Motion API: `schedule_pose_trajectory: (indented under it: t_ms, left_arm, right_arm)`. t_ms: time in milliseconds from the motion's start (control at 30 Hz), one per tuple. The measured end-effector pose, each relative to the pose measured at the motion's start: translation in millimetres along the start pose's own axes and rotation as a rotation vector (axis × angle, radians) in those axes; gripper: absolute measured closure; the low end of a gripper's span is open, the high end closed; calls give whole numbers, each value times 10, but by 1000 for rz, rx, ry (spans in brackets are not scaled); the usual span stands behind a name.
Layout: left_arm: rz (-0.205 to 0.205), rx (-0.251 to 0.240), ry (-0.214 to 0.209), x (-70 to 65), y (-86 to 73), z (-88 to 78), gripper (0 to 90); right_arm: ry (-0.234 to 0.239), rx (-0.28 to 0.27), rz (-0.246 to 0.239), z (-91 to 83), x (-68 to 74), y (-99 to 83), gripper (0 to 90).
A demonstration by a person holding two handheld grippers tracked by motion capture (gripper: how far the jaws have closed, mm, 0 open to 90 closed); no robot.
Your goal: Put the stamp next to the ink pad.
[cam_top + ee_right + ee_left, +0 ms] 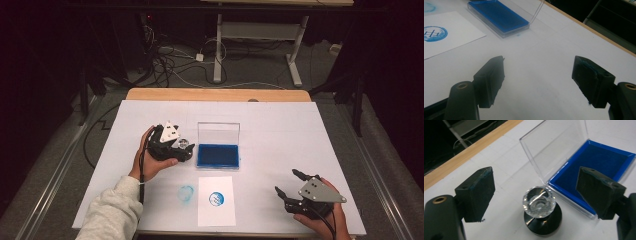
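A stamp (540, 212) with a faceted clear knob and a round black base stands upright on the white table, just left of the ink pad case. My left gripper (536, 182) is open around it, with one pad on each side and neither touching it. In the high view the left gripper (184, 149) is beside the stamp (184, 144). The ink pad (218, 155) is a blue pad in a clear case with its lid raised. My right gripper (287, 181) rests near the table's front right, open, with nothing between its pads (490, 80).
A white sheet (216, 212) with a round blue stamp print (216, 199) lies in front of the ink pad. A faint blue smudge (186, 192) marks the table to its left. The table's wooden far edge (218, 94) runs across the back, and cables lie on the floor beyond.
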State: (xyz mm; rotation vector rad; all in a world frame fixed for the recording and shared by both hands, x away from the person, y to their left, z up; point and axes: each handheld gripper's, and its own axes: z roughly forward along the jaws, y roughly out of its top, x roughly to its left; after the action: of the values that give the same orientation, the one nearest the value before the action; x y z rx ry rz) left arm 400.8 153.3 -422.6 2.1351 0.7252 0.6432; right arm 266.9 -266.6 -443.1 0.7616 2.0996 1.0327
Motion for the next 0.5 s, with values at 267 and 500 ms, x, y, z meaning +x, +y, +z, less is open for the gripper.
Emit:
schedule_pose_trajectory:
  t_ms: [267, 500]
  left_arm:
    - [4, -15, -17, -35, 19, -40, 154]
    - [29, -51, -10, -80, 52, -108, 156]
  right_arm:
    - [2, 0, 2, -1, 0, 1, 261]
    - [0, -9, 10, -13, -1, 8, 261]
